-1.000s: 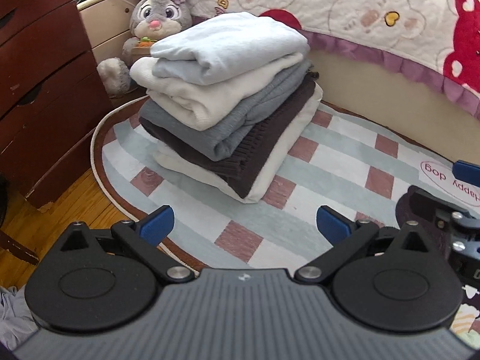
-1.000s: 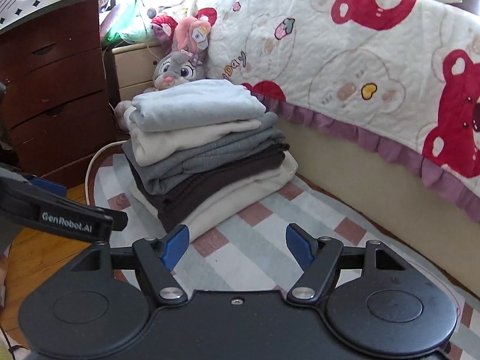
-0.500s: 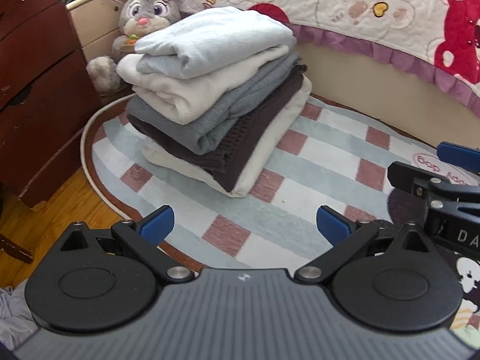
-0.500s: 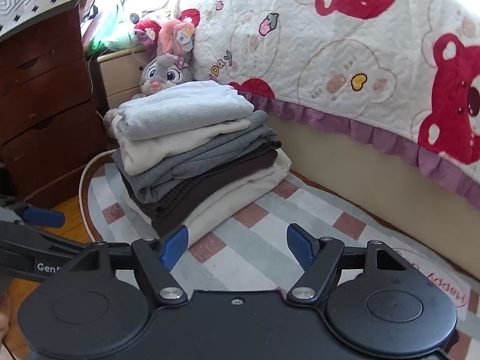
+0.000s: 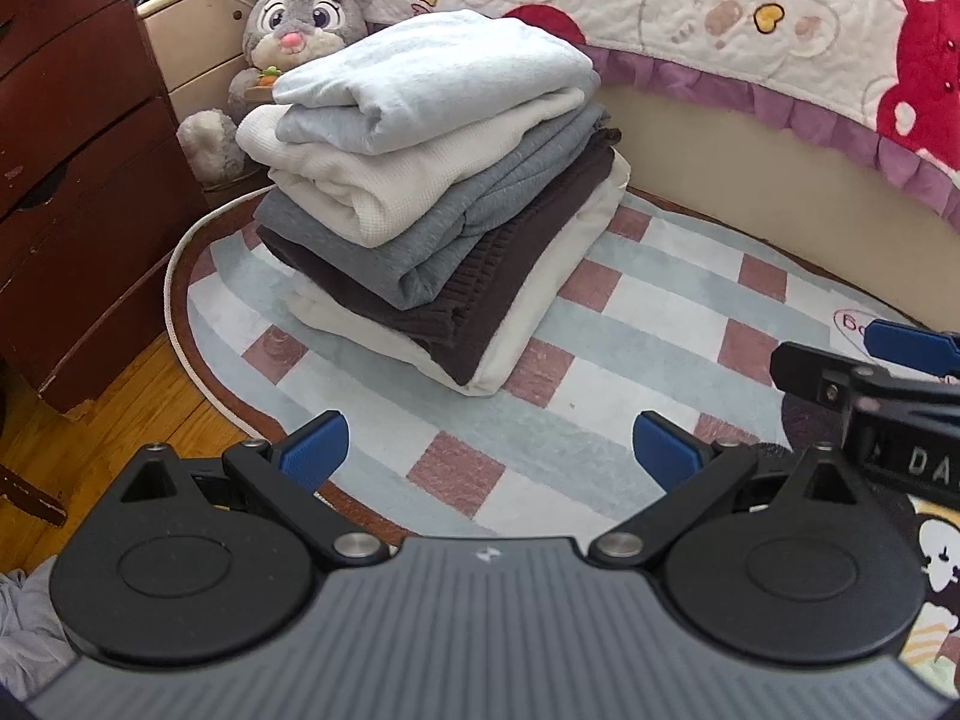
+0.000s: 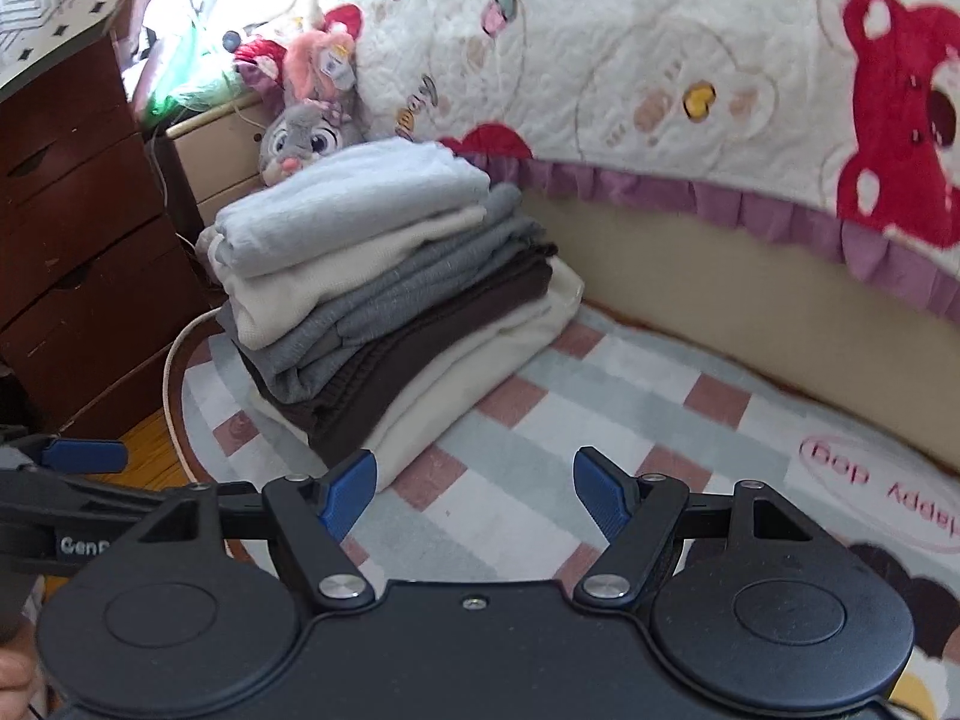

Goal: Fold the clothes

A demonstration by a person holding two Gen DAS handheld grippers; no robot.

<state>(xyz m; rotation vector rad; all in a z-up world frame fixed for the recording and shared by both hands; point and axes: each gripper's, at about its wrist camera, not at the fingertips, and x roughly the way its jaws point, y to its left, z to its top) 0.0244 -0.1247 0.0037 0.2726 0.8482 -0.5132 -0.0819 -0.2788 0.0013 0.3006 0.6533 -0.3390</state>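
Left gripper (image 5: 487, 449) and right gripper (image 6: 474, 487) both wide, empty, above the rug (image 5: 654, 324). Stack (image 5: 432, 180) holds five folded items, looks done. A crumpled cloth (image 5: 24, 624) at the left view's edge may remain.

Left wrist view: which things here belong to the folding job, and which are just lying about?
Job:
stack of folded clothes
left gripper, open, empty
right gripper, open, empty
crumpled grey cloth, perhaps unfolded laundry

Lying about:
bunny toy
checked rug
bed quilt
brown dresser
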